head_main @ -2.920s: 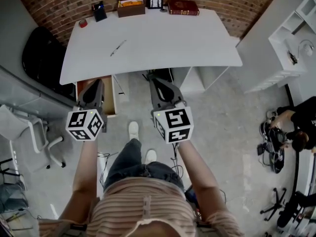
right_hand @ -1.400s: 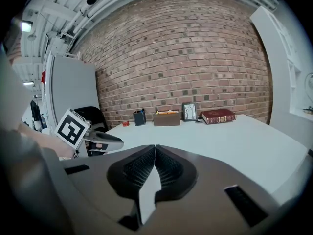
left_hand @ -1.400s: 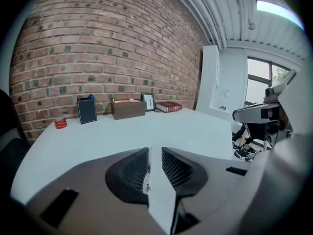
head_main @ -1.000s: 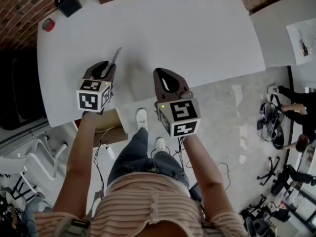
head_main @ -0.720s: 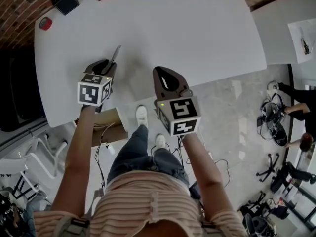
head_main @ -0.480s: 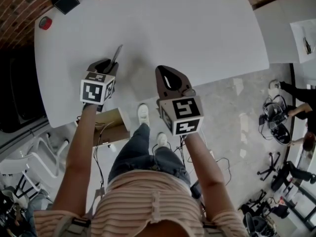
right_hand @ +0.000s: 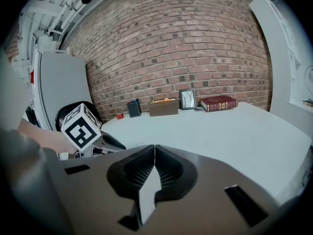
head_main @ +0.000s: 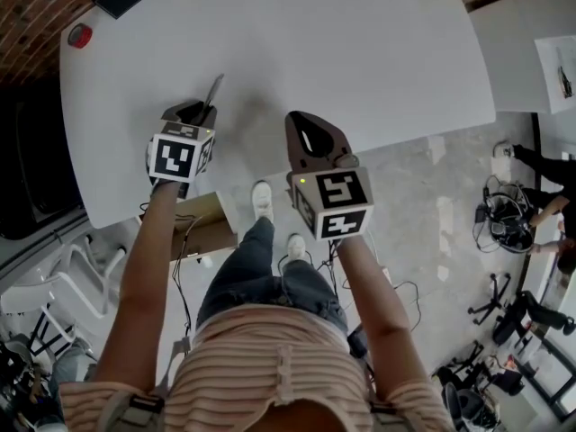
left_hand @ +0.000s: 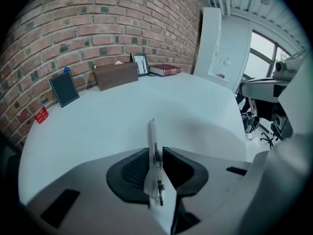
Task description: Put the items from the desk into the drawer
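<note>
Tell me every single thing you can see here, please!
desk: 1, white, against the brick wall
pen: 1, clear, pinched in the left gripper's jaws
pen holder: 1, dark, back left of the desk
tape roll: 1, red, beside the pen holder, near the desk's left edge
box: 1, brown, back of the desk by the wall
picture frame: 1, dark, right of the box
book: 1, dark red, right of the frame
drawer: 1, wooden, open under the desk's left front
left gripper: 1, grey, jaws shut on the pen
right gripper: 1, grey, jaws together, empty
</note>
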### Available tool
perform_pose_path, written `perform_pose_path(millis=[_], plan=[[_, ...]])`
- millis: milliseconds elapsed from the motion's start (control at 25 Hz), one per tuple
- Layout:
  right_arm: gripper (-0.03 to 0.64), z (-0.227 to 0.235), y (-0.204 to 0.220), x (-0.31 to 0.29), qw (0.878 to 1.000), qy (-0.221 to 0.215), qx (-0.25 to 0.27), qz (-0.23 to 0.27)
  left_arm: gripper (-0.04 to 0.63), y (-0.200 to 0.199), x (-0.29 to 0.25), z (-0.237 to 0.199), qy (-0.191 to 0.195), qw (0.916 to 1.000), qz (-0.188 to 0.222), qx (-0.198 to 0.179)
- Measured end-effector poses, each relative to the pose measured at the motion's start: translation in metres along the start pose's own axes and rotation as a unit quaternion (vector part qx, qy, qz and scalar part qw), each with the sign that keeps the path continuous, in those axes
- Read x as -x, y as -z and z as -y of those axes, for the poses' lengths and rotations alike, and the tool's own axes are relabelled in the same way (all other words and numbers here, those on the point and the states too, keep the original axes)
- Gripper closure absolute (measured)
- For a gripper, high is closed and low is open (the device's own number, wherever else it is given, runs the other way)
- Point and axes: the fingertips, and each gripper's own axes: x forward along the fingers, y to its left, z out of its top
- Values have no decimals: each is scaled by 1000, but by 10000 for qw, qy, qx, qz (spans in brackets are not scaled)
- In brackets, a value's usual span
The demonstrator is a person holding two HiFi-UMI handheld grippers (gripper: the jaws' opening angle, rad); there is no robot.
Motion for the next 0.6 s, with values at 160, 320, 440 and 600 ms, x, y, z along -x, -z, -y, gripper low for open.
perform_pose_path(millis=[160, 320, 440, 600], plan=[[600, -1, 3, -1, 10000, -30, -21, -25, 521, -1, -1, 4, -81, 9998, -126, -132], [598, 0, 5, -2, 10000, -26, -63, -37, 541, -1, -3, 3, -59, 9998, -166, 6], [600, 1, 5, 0, 10000, -18, -67, -46, 547, -1, -1, 2, -105, 9997, -111, 182], [600, 1, 4, 1, 10000, -25, -37, -39, 548, -7, 4, 0, -214, 9986, 254, 410]])
